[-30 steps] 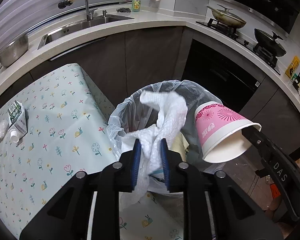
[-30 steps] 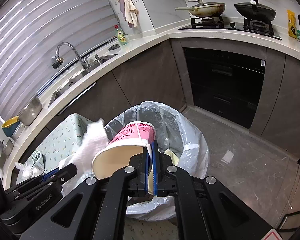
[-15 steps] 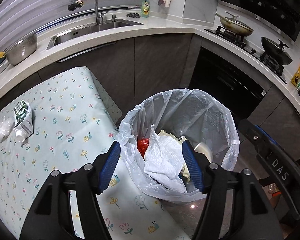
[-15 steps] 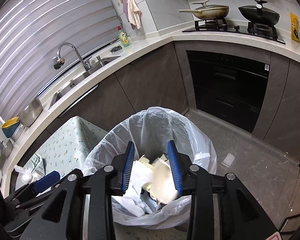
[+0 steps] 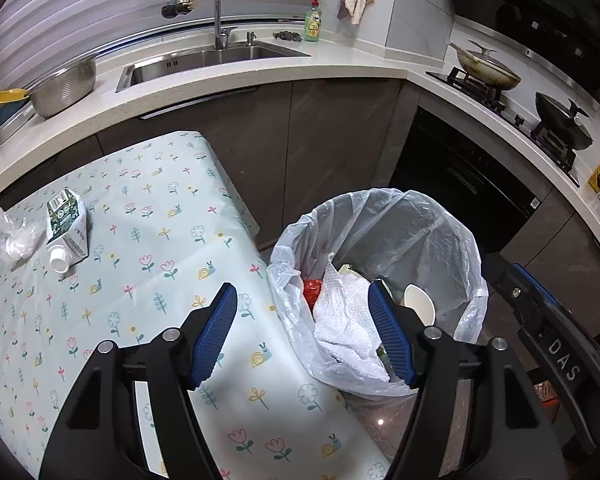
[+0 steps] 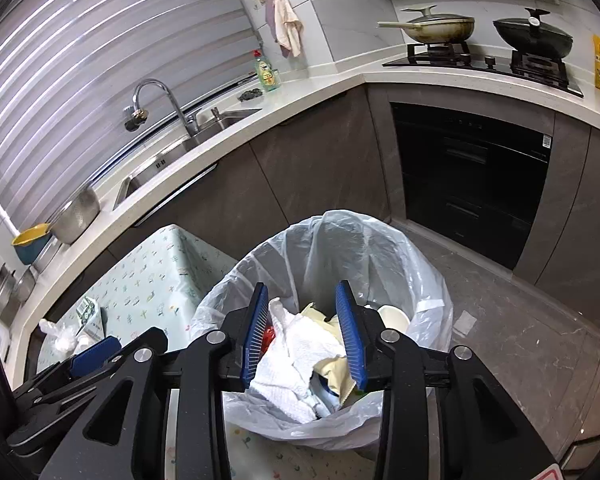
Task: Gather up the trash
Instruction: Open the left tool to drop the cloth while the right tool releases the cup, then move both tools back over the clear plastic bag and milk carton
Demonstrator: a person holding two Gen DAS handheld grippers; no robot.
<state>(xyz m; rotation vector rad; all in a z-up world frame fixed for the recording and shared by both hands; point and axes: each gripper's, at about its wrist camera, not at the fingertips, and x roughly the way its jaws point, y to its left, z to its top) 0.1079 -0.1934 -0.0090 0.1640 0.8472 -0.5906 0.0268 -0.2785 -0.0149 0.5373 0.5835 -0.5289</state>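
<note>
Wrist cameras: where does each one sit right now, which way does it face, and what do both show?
Left wrist: rides the left gripper, angled down over the floral table edge and trash bin; open empty jaws, right gripper alongside.
Right wrist: rides the right gripper, angled down into the bin; open empty jaws, left gripper at lower left.
Shared: bin, white paper towel, milk carton, sink.

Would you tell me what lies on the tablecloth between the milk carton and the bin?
Nothing: in the left wrist view the tablecloth is bare from the milk carton to the bin.

Bin (image 5: pixel 452 240) right of table (image 5: pixel 148 240)
</note>
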